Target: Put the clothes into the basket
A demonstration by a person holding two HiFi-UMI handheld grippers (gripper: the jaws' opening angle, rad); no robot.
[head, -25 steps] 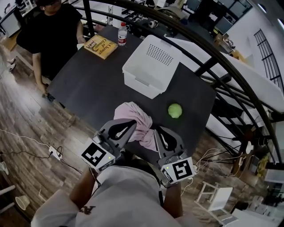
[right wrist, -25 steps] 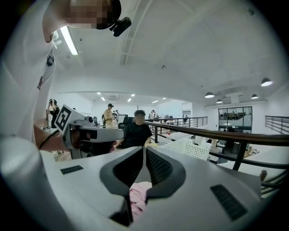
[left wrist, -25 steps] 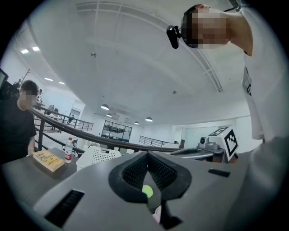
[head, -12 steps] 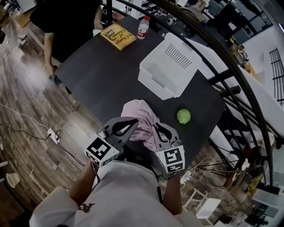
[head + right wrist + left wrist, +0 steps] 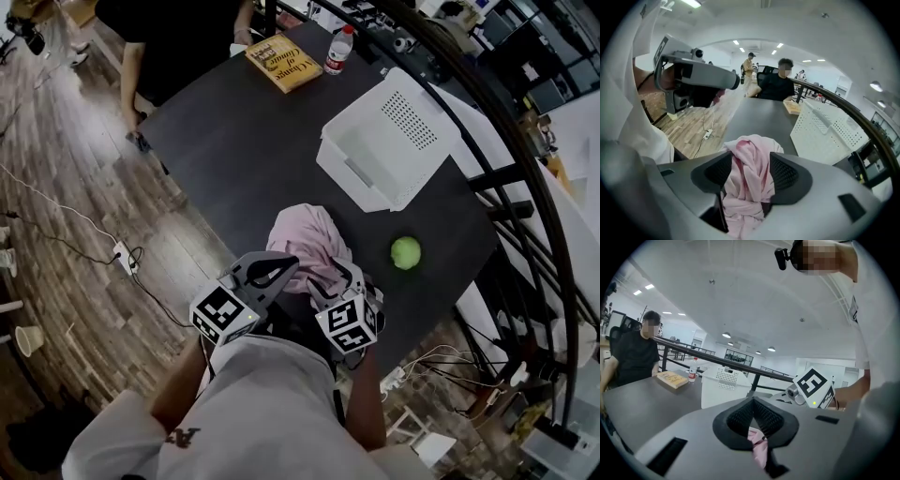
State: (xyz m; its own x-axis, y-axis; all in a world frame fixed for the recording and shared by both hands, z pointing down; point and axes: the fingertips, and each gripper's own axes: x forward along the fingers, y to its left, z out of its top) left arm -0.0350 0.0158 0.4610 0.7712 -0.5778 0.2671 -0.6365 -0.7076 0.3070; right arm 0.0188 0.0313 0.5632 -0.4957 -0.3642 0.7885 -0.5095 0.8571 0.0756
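Note:
A crumpled pink garment [image 5: 305, 242] lies on the dark table [image 5: 225, 141] near its front edge. My left gripper [image 5: 281, 269] sits at the garment's near left side, shut on a fold of pink cloth [image 5: 758, 449]. My right gripper [image 5: 349, 278] is at the near right side; its jaws are opening, and a bunch of the garment [image 5: 750, 164] lies loosely between the pads. The white perforated basket [image 5: 361, 178] stands farther back on the table, empty as far as I can see.
A green ball [image 5: 406, 251] lies right of the garment. A yellow book [image 5: 284, 63] and a water bottle [image 5: 339, 49] sit at the table's far end, where a person in black [image 5: 178, 28] stands. A dark railing [image 5: 487, 112] runs behind the basket.
My right gripper has shifted left, closer to the left one, and its marker cube has turned. The pink garment stays on the table between both grippers.

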